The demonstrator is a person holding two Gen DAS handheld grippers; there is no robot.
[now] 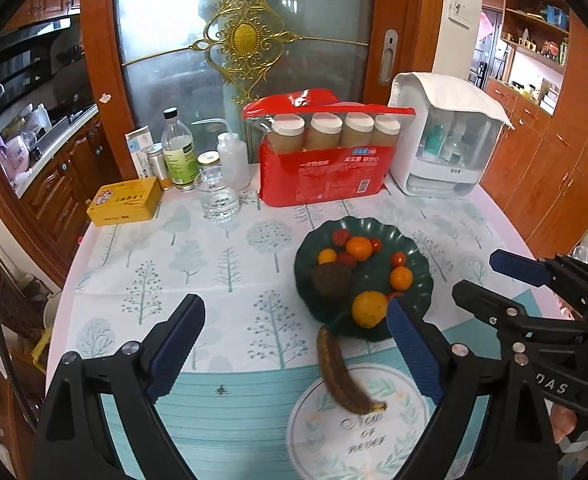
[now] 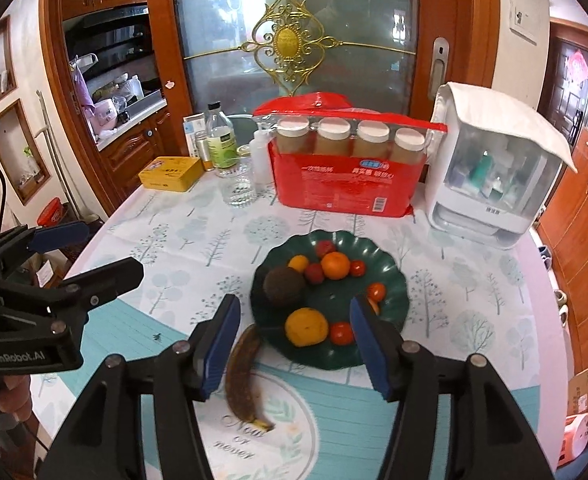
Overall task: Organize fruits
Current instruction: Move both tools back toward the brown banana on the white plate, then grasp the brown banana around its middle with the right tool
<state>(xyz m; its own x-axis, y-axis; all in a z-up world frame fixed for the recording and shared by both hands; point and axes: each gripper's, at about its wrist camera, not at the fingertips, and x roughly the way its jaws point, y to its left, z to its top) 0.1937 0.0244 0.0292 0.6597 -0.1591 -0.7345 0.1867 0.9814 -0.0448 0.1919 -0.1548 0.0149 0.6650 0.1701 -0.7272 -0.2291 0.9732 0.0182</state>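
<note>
Two sets of tongs hang over the bench (image 2: 474,292), a round top under a pale cloth printed with trees, and both stand open with nothing between their blue pads. The left tongs (image 1: 294,348) gape wide; the right tongs (image 2: 294,340) stand partly apart, short of the other pair's spread.

Just ahead of both sits the dark green scalloped plastic plate (image 2: 394,280), and almost all the fruit is already gathered on it. It holds a large orange (image 2: 306,326) at the near rim, a second orange (image 2: 335,265) farther back, a smaller orange fruit (image 1: 401,278), a dark brown rough-skinned round fruit (image 2: 284,285), and several small red tomatoes (image 2: 341,333). Grouping them on one plate looks like the aim of the tidying.

One piece lies outside it: an overripe, brown-skinned banana (image 2: 242,376). It rests on the cloth just below the plate's near rim, beside the inner pad of the right tongs' left finger and between the fingers of the left tongs. Its far end is at the plate's edge, but I cannot tell whether it touches. I judge it is either left out because it is too long for the crowded plate, or it is the last fruit to place.

Farther beyond the tongs, a red plastic pack of paper cups (image 2: 342,188) and a white storage box (image 2: 494,184) stand clear of the work.
</note>
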